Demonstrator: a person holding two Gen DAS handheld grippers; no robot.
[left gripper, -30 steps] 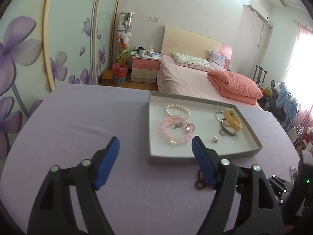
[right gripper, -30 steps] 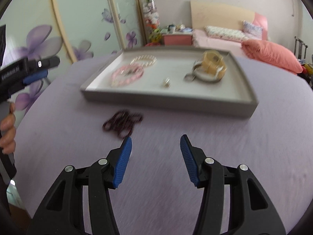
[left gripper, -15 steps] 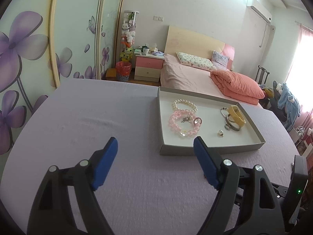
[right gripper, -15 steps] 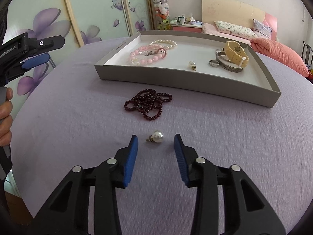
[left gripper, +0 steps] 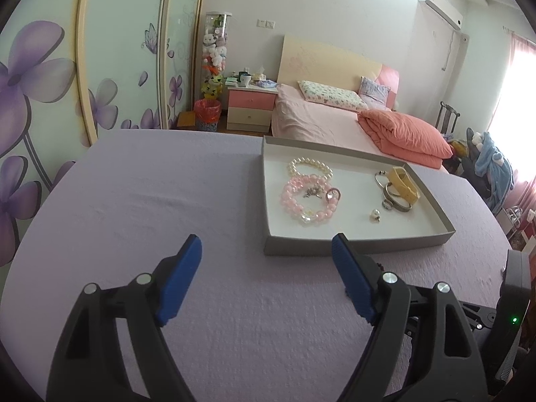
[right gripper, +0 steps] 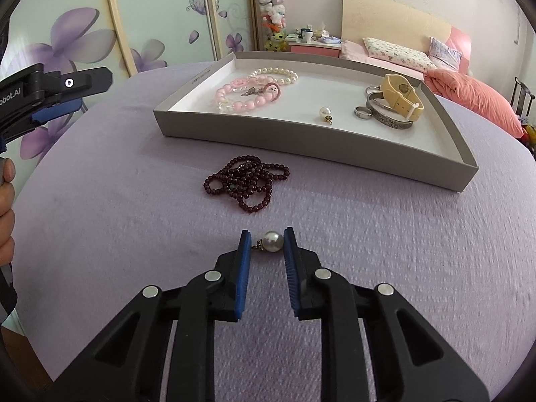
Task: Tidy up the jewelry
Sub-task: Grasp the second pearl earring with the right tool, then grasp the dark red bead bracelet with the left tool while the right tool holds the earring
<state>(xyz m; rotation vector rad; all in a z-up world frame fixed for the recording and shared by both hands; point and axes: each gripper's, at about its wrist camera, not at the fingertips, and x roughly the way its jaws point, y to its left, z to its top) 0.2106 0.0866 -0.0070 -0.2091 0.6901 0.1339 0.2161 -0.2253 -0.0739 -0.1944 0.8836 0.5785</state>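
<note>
Grey tray (right gripper: 315, 145) set toward the far side of the table, white floor up, likely as the gathering place; already inside: yellow watch (right gripper: 400, 95) lying over a metal bangle (right gripper: 390, 120), pink bead bracelet (right gripper: 248, 95) touching the white pearl bracelet (right gripper: 278, 73), small ring (right gripper: 362, 112), one pearl earring (right gripper: 325, 113) alone near the middle.

Outside, on the cloth just before the tray's near wall: dark red bead string (right gripper: 246, 181), heaped loosely, not yet gathered; nearer still, a second pearl earring (right gripper: 272, 241), down on the cloth, presumably the mate of the one inside.

Right gripper (right gripper: 267, 246) tilted down at it, blue pads drawn in and clamped on the pearl from both sides, metal cap poking left; probably pinched for a lift into the tray.

Left gripper (left gripper: 266, 269) held off to the side above bare cloth, fingers wide apart, nothing between; seemingly waiting.

Lilac tablecloth (right gripper: 100, 201), nubbly, soft, faintly creased; beyond, a bedroom: pink bed (left gripper: 321, 124), wardrobe doors (left gripper: 50, 77) with purple flowers, nightstand (left gripper: 251, 107).
</note>
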